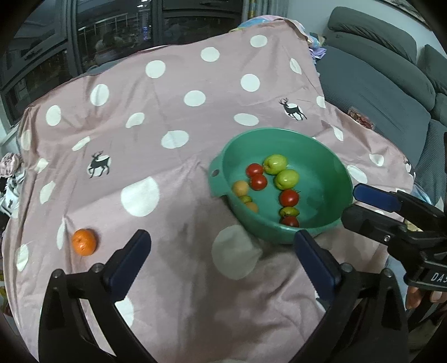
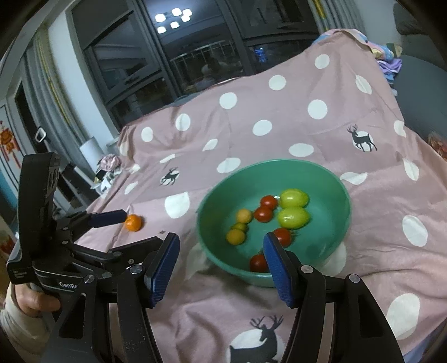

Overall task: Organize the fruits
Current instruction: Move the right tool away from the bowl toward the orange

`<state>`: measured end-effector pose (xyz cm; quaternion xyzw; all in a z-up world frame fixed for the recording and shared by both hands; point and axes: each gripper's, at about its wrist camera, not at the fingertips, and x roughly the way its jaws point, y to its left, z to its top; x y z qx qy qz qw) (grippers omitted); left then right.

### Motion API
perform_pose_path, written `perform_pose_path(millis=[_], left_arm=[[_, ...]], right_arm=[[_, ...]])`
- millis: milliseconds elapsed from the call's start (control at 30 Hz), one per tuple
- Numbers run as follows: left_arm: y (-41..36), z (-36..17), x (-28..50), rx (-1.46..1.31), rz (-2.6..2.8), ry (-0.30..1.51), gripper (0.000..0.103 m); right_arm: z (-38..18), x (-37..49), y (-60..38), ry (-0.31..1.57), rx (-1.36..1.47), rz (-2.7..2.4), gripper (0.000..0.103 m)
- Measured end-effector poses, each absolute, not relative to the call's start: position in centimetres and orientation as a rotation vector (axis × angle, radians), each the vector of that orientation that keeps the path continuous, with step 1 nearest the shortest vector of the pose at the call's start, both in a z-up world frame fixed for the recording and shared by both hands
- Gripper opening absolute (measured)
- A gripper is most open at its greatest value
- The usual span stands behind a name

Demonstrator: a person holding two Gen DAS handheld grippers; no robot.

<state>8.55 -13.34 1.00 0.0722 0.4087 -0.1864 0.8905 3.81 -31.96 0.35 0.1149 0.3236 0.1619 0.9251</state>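
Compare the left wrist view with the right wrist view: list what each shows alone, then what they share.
Left wrist view only: a grey upholstered sofa beyond the table.

Right wrist view only: ceiling lights reflected in the dark window, and a hand holding the left gripper.

Both: the round green plastic bowl of small red, green and yellow fruits, the lone orange mandarin on the pink polka-dot cloth, jaws empty.

Glossy plastic bowl [image 1: 342,178]; matt cloth cover [image 1: 167,181]; shiny-skinned tomatoes [image 1: 258,182].

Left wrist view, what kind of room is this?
Probably a home living room: a grey sofa, dark balcony windows, and a table under a pink dotted cloth.
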Motion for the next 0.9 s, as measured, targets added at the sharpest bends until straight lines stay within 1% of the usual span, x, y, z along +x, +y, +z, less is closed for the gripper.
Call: perform_pose_path(millis=[100, 233, 900], left_arm=[[-12.5, 1.2, 8.0, 0.148, -0.366, 0.849, 0.102], [-11.1, 1.3, 7.2, 0.144, -0.331, 0.843, 0.102], [-5.1, -0.4, 4.3, 0.067, -0.241, 0.889, 0.102]], right_arm=[[0.8, 3.3, -31.1, 0.663, 0.222, 0.348, 0.064], [1.2, 2.8, -29.8, 0.667, 0.205, 0.376, 0.068], [1.5, 2.0, -23.3, 0.728, 0.083, 0.469, 0.068]])
